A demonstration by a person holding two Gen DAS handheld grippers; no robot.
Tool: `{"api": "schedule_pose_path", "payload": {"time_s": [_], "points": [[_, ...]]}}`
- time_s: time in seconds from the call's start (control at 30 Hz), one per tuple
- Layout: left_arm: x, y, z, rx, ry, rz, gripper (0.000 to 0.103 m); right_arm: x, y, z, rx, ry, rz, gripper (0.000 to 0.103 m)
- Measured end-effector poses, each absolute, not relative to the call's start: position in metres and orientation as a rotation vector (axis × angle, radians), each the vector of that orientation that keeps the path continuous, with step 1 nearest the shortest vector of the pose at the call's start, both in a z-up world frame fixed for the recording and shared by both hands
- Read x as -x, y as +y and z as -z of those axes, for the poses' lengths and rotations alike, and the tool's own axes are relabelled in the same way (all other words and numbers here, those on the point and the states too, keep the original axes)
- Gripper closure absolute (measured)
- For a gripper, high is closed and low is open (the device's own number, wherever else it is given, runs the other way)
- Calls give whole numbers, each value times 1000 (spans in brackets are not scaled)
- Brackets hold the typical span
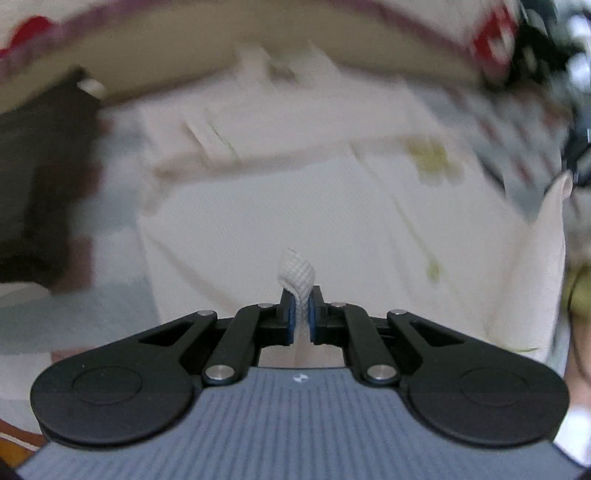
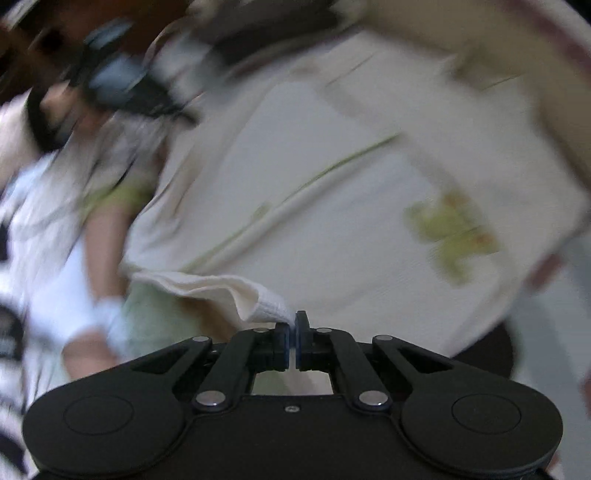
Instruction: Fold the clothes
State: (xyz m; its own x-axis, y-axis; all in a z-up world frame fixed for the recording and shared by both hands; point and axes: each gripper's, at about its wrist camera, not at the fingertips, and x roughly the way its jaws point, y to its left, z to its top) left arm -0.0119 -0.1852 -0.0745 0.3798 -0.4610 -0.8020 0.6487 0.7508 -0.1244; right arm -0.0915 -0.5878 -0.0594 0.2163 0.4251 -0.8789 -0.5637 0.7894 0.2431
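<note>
Left tool (image 1: 302, 306) clenched on cream waffle-knit shirt with green trim (image 1: 295, 206), right tool (image 2: 294, 338) pinching its other corner. Shirt hangs mid-air between both, blurry. Looks unfolded, folding basically all left.

Both tools, left tool (image 1: 302, 300) and right tool (image 2: 294, 332), have black linkages, silver rivets, blue pads.

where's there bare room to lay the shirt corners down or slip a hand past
Both views are blurred. The cream garment fills the middle, pinched by the left gripper and right gripper. Pale bare surface shows between its left edge and the dark object. The far edge looks crowded with a patterned cloth.
</note>
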Motion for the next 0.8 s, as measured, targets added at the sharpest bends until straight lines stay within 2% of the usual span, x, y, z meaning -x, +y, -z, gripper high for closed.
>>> {"api": "schedule_pose_path", "payload": {"time_s": [0.07,0.17,0.3,0.43,0.67,0.8], "points": [[-9,-186,64,-223,862,655,96,81,-607,51,66,1120,-585,100],[-43,-187,72,-175,837,554,96,62,-638,59,-58,1088,-427,100],[-71,-200,101,-164,834,414,96,44,-665,108,-253,1080,-163,100],[-82,-211,120,-163,755,354,96,44,-687,149,-450,1010,-26,100],[-82,-208,104,-110,580,361,96,46,-693,131,-427,858,-13,100],[-97,-218,121,-156,582,365,96,35,-687,138,-316,887,80,100]]}}
